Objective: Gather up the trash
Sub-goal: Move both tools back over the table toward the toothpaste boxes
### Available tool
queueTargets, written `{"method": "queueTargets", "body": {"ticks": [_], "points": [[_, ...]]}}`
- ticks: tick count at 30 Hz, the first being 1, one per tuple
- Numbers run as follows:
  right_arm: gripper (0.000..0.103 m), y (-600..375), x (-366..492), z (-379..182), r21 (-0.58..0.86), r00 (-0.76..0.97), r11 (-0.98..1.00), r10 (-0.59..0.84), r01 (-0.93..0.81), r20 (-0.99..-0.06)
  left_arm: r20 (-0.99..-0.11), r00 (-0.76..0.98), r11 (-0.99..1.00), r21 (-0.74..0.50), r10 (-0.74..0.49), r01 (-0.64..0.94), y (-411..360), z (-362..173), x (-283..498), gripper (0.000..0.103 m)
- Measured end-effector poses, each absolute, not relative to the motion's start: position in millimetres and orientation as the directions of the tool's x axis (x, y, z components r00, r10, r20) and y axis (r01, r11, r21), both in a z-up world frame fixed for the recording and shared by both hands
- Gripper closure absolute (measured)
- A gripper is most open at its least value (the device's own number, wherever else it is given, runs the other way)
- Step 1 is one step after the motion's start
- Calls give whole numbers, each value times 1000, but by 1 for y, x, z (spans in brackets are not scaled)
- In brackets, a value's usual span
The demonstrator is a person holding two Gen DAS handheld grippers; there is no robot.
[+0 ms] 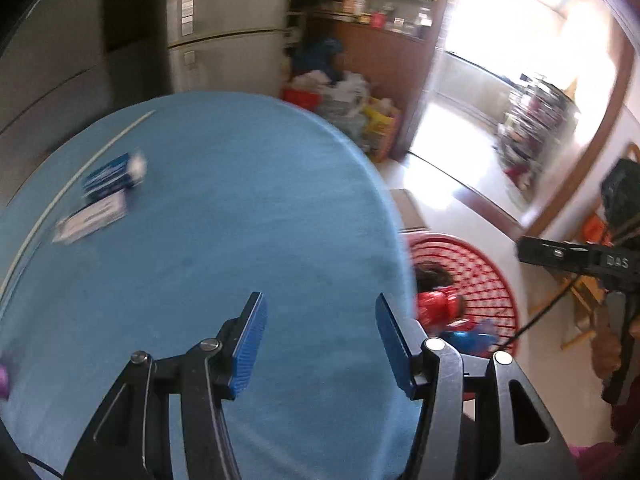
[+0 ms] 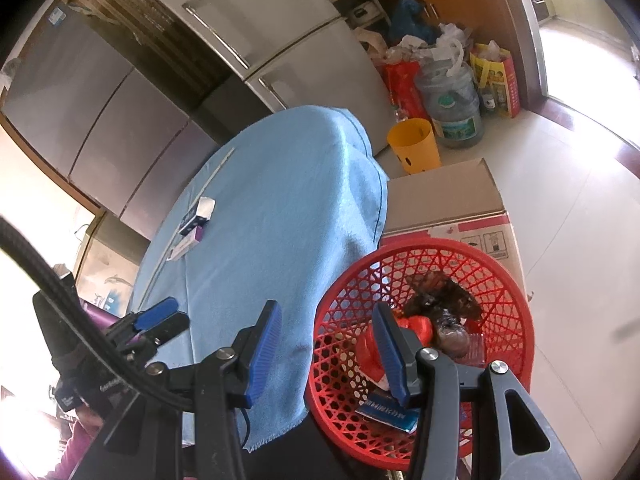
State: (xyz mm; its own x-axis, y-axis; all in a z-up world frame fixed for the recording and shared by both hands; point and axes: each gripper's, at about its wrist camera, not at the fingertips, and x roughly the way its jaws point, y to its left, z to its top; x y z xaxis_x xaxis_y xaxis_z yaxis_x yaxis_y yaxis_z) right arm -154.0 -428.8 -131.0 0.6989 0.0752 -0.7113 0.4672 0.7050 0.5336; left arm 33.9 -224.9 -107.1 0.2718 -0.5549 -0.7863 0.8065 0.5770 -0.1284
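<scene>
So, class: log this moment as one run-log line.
left gripper: open, empty | right gripper: open, empty | red basket: holds trash | table: two small boxes remain

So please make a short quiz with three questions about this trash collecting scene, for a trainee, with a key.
1. True or false: the red basket is empty.
2. Which colour is the cloth that covers the table? A) green B) light blue C) white
3. Fill in: the small boxes lie on the cloth, and the left gripper holds ____.

Key
1. False: a red wrapper, a dark brown lump and a blue packet lie in it.
2. B.
3. Nothing: its jaws stand apart over bare cloth. The right gripper is empty too.
</scene>
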Motion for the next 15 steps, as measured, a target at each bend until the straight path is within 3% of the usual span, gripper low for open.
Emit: {"method": "queueTargets", "body": {"ticks": [11,15], "points": [[52,-397,-83,-133,510,661,765,150,394,-735,-797,459,812,-66,-393,580,-138,-120,139,46],[52,-383,-63,-135,524,660,769,182,367,-729,-795,510,867,-39,-327,496,-122,-118,186,40]]}}
